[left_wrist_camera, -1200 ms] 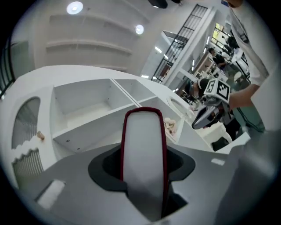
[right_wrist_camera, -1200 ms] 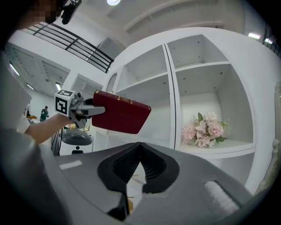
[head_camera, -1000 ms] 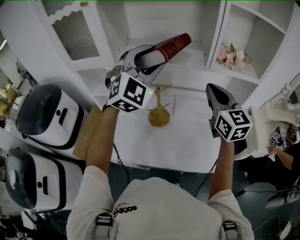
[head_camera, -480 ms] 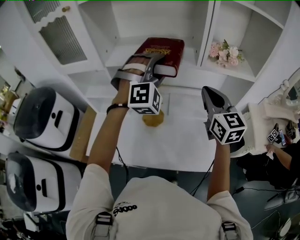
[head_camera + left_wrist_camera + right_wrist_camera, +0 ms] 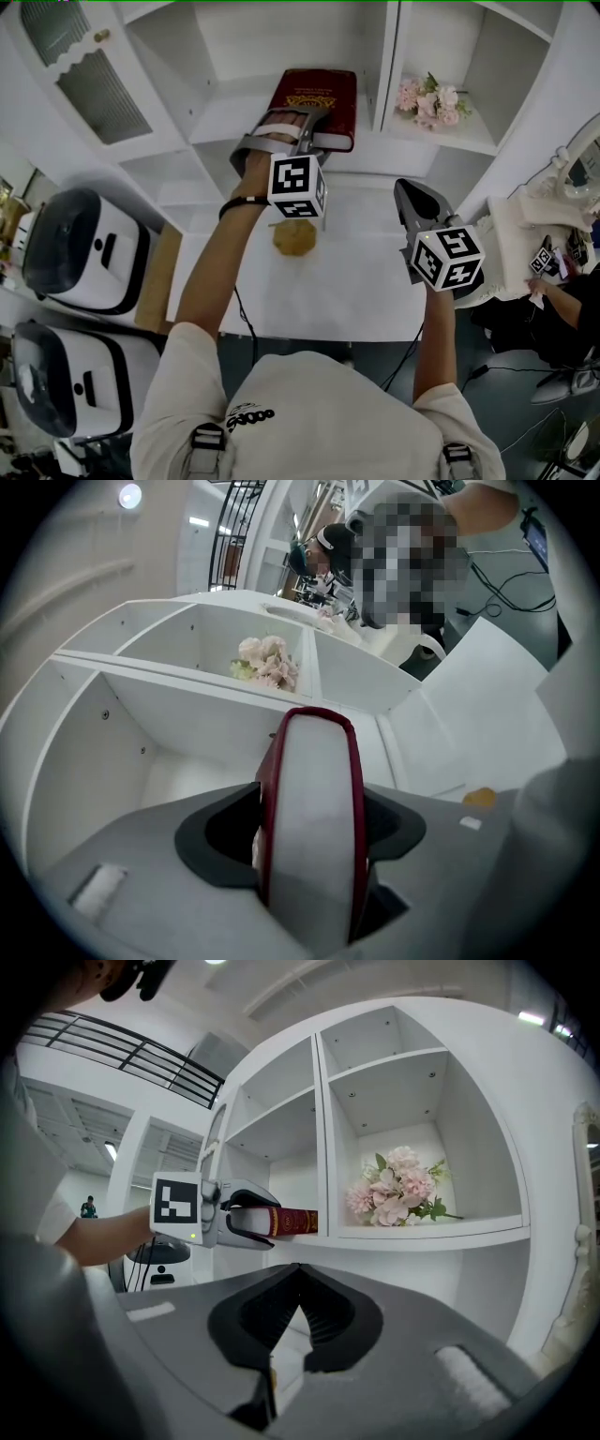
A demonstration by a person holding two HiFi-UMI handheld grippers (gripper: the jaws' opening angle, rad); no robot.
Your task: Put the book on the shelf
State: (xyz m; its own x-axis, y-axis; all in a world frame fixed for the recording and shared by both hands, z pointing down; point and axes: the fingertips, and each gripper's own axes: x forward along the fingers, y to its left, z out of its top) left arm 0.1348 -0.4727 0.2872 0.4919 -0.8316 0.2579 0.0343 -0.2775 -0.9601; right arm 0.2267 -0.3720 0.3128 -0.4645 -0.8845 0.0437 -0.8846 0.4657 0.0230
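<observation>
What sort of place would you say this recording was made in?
Probably a mock home corner staged inside a large hall: a white shelf unit with a pink bouquet, a white appliance beside it, and a black railing overhead.

Head view looks steeply down; both gripper views face the shelf (image 5: pixel 431 1232), all sharing its flowers (image 5: pixel 398 1190).

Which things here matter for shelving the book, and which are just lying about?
Job: red book; white shelf; left gripper, its jaws have just been opening, book between them.
Lying about: pink flowers; wooden ornament; white appliances; right gripper, shut, empty.
</observation>
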